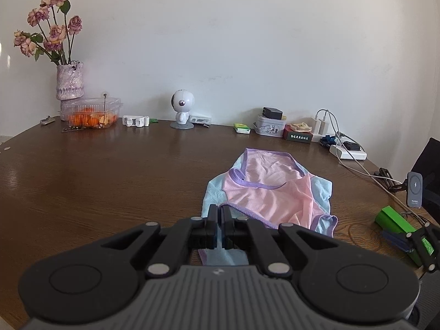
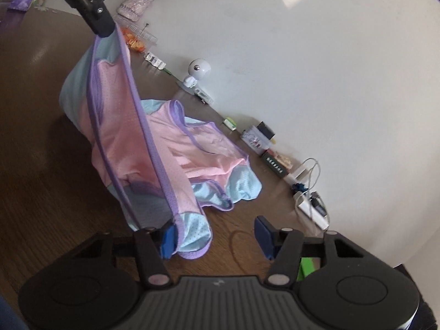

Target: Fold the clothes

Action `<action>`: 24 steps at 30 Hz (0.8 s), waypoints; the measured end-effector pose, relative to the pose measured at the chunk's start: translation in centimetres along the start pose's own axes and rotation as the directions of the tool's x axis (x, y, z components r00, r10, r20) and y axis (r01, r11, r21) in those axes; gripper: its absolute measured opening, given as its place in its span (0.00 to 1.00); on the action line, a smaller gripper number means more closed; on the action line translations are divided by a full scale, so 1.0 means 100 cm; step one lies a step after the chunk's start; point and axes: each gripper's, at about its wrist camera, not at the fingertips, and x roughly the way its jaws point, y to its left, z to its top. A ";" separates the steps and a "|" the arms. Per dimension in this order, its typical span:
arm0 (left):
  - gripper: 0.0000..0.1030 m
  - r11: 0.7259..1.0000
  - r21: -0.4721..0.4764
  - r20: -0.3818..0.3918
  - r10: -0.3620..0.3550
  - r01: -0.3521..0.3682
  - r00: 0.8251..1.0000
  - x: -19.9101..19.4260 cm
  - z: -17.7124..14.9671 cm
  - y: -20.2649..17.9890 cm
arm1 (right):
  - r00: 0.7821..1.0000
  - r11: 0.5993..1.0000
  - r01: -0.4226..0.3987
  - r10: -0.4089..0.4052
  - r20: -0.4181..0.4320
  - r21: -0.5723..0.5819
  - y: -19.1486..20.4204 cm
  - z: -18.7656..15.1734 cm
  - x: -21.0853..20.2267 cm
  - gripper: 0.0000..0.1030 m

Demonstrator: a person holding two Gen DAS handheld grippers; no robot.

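Note:
A pink and light-blue mesh garment (image 1: 272, 192) with purple trim lies partly on the brown table (image 1: 110, 178). My left gripper (image 1: 220, 212) is shut on its purple-trimmed near edge. In the right wrist view the left gripper (image 2: 103, 26) holds that edge raised, so the garment (image 2: 123, 126) hangs from it like a tent. My right gripper (image 2: 216, 238) stands open low over the table. A blue corner of the garment droops between its jaws and rests against the left blue pad (image 2: 168, 240); the right pad is clear of it. The right gripper (image 1: 404, 238) also shows at the right edge of the left wrist view.
Along the back wall stand a vase of dried roses (image 1: 70, 82), a plastic box of oranges (image 1: 90, 112), a white robot figurine (image 1: 182, 110), tins and small boxes (image 1: 271, 129), and chargers with cables (image 1: 348, 151). A phone stand (image 1: 415, 189) sits at the right.

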 end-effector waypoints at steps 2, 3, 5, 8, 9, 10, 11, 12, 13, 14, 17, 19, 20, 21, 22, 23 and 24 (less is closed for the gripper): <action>0.02 1.000 0.001 0.003 -0.010 0.010 1.000 -0.003 -0.003 -0.002 | 0.999 1.000 0.030 -0.030 0.015 0.004 -0.007 0.002 -0.006 0.30; 0.02 1.000 0.004 0.007 -0.013 0.013 1.000 -0.005 -0.004 -0.004 | 0.999 0.999 0.042 -0.042 0.021 0.007 -0.009 0.003 -0.009 0.29; 0.02 1.000 0.018 0.017 -0.015 0.015 1.000 -0.009 -0.006 -0.007 | 0.997 0.998 0.064 -0.064 0.034 0.009 -0.012 0.003 -0.015 0.29; 0.02 0.999 0.050 0.043 -0.024 0.022 0.999 -0.019 -0.009 -0.012 | 0.998 0.999 0.052 -0.052 0.031 0.017 -0.016 0.000 -0.020 0.25; 0.02 0.998 0.064 0.042 -0.026 0.023 0.999 -0.022 -0.012 -0.014 | 0.999 0.999 0.037 -0.038 0.031 0.031 -0.018 -0.002 -0.021 0.14; 0.03 0.996 0.083 0.035 -0.028 0.025 0.999 -0.024 -0.016 -0.015 | 0.999 0.998 0.021 -0.022 0.029 0.057 -0.021 -0.003 -0.023 0.12; 0.04 0.994 0.111 0.012 -0.027 0.025 1.000 -0.024 -0.023 -0.018 | 1.000 0.995 0.004 -0.006 0.027 0.099 -0.025 -0.005 -0.024 0.12; 0.04 0.990 0.141 -0.015 -0.023 0.025 1.000 -0.023 -0.032 -0.019 | 0.999 0.988 -0.015 0.010 0.031 0.154 -0.030 -0.008 -0.025 0.12; 0.04 0.986 0.164 -0.043 -0.019 0.025 0.999 -0.022 -0.041 -0.020 | 0.999 0.979 -0.037 0.030 0.042 0.202 -0.034 -0.011 -0.027 0.12; 0.04 0.983 0.181 -0.073 -0.015 0.028 0.997 -0.022 -0.051 -0.021 | 0.997 0.971 -0.062 0.052 0.050 0.232 -0.037 -0.015 -0.030 0.12; 0.04 0.979 0.200 -0.125 -0.018 0.043 0.992 -0.024 -0.073 -0.023 | 0.990 0.955 -0.141 0.137 0.037 0.260 -0.038 -0.028 -0.035 0.04; 0.07 0.969 0.243 -0.134 -0.017 0.049 0.991 -0.025 -0.082 -0.030 | 0.990 0.961 -0.139 0.135 0.031 0.238 -0.033 -0.034 -0.038 0.04; 0.10 0.960 0.275 -0.135 -0.013 0.050 0.991 -0.026 -0.086 -0.034 | 0.991 0.968 -0.132 0.129 0.028 0.215 -0.029 -0.036 -0.041 0.04; 0.26 0.950 0.308 -0.128 -0.011 0.050 0.992 -0.027 -0.088 -0.038 | 0.992 0.974 -0.123 0.120 0.028 0.188 -0.025 -0.037 -0.043 0.04; 0.41 0.941 0.333 -0.115 -0.012 0.050 0.993 -0.029 -0.088 -0.042 | 0.993 0.979 -0.113 0.109 0.035 0.167 -0.022 -0.037 -0.046 0.04; 0.45 0.934 0.353 -0.101 -0.016 0.051 0.995 -0.031 -0.089 -0.045 | 0.994 0.982 -0.106 0.100 0.045 0.156 -0.020 -0.037 -0.049 0.04; 0.49 0.931 0.361 -0.090 -0.025 0.056 0.996 -0.032 -0.088 -0.047 | 0.994 0.983 -0.104 0.097 0.053 0.153 -0.020 -0.035 -0.051 0.04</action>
